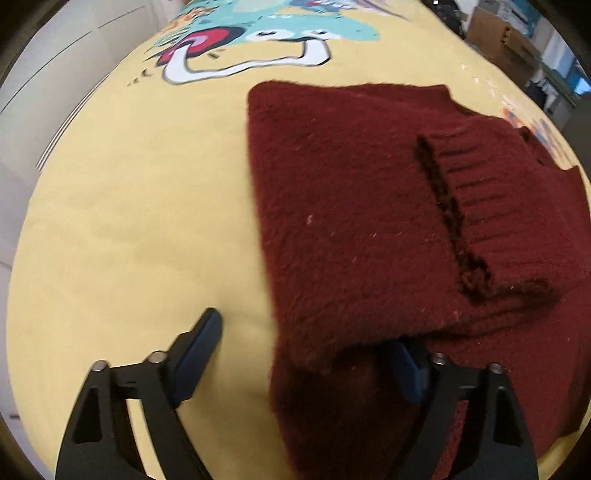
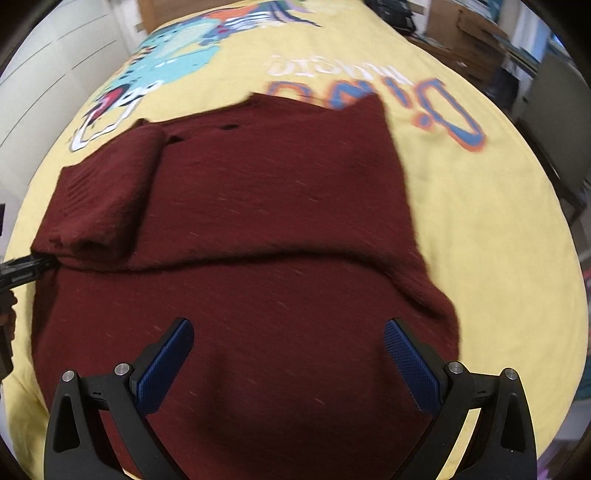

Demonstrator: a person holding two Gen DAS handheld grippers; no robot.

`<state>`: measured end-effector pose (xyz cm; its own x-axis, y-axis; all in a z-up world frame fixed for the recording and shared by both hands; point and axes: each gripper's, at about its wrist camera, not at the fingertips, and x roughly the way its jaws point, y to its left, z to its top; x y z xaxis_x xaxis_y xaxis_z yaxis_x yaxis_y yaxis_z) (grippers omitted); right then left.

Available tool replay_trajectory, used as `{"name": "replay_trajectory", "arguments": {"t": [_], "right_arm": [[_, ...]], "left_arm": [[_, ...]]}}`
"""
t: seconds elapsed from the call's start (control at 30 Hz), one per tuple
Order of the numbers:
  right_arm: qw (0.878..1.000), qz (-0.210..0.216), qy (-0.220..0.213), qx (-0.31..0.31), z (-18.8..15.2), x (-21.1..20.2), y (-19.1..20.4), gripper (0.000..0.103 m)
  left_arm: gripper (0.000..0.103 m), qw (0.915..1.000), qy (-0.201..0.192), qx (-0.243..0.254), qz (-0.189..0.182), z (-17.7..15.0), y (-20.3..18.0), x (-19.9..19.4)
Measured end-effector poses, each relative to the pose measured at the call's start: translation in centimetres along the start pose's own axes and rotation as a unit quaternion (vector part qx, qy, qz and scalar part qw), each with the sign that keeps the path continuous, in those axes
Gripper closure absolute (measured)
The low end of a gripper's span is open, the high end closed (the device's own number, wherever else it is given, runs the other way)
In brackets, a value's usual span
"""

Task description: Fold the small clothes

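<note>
A dark red knitted sweater (image 1: 351, 206) lies partly folded on a yellow printed cloth (image 1: 129, 221). A ribbed cuff of a sleeve (image 1: 491, 206) lies folded over its body. My left gripper (image 1: 306, 343) is open at the sweater's left edge; its right finger is under a fold of the knit, its left finger over bare cloth. In the right wrist view the sweater (image 2: 258, 206) fills the middle, its upper half folded down along a crease. My right gripper (image 2: 288, 350) is open and empty above the sweater's near part. The left gripper's tip (image 2: 22, 269) shows at the sweater's left edge.
The yellow cloth (image 2: 480, 240) has a cartoon print (image 1: 266, 33) and lettering (image 2: 369, 92) at the far side. Cardboard boxes (image 1: 506, 40) and shelves stand beyond the far right edge. A white wall panel (image 1: 48, 74) is at the left.
</note>
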<state>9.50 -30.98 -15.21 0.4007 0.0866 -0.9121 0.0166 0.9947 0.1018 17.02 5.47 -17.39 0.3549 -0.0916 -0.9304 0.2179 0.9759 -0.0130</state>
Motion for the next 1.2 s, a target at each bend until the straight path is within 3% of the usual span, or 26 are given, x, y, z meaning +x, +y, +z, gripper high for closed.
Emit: {"name": "replay_trajectory", "arguments": {"t": [0.07,0.2,0.37,0.57,0.67,0.83,0.9,1.0,1.03,1.07,1.2], "right_arm": [[1.000,0.005,-0.004,-0.021,1.0,0.2,1.8,0.000],[0.998,0.017,-0.016,-0.060,3.1,0.3,5.9,0.000],[0.991,0.032,-0.032,-0.128,5.6,0.3,11.8,0.000],[0.970,0.043,-0.017,-0.238,6.6,2.3,19.6,0.001],[0.963,0.047,-0.010,-0.264,6.9,3.6,22.0,0.001],[0.962,0.046,0.018,-0.268,7.5,6.4,24.0,0.001],[0.963,0.043,0.027,-0.266,7.6,7.4,24.4,0.007],[0.967,0.042,0.025,-0.251,7.9,7.9,24.0,0.037],[0.969,0.045,0.023,-0.241,8.1,7.7,23.6,0.056],[0.971,0.049,0.021,-0.232,8.3,7.4,23.2,0.082],[0.980,0.087,-0.005,-0.180,9.2,4.8,20.1,0.090]], "left_arm": [[0.045,0.9998,-0.004,-0.002,-0.021,0.1,0.0,-0.1],[0.085,0.9988,-0.012,0.012,-0.045,0.4,-0.4,-0.5],[0.088,0.9984,0.005,0.010,-0.055,0.7,-0.3,-0.3],[0.088,0.9984,0.011,0.015,-0.054,0.9,-0.7,-0.3],[0.088,0.9983,0.011,0.015,-0.055,0.5,-0.9,-0.4],[0.088,0.9981,0.013,0.016,-0.058,0.5,0.7,-0.3],[0.088,0.9980,0.014,0.014,-0.061,0.6,0.9,-0.1],[0.088,0.9979,0.014,0.013,-0.061,0.9,1.5,0.1],[0.088,0.9979,0.014,0.014,-0.061,1.1,2.0,0.1],[0.088,0.9979,0.014,0.014,-0.061,1.1,2.0,0.1],[0.087,0.9979,0.015,0.014,-0.062,1.3,2.1,-0.1]]}}
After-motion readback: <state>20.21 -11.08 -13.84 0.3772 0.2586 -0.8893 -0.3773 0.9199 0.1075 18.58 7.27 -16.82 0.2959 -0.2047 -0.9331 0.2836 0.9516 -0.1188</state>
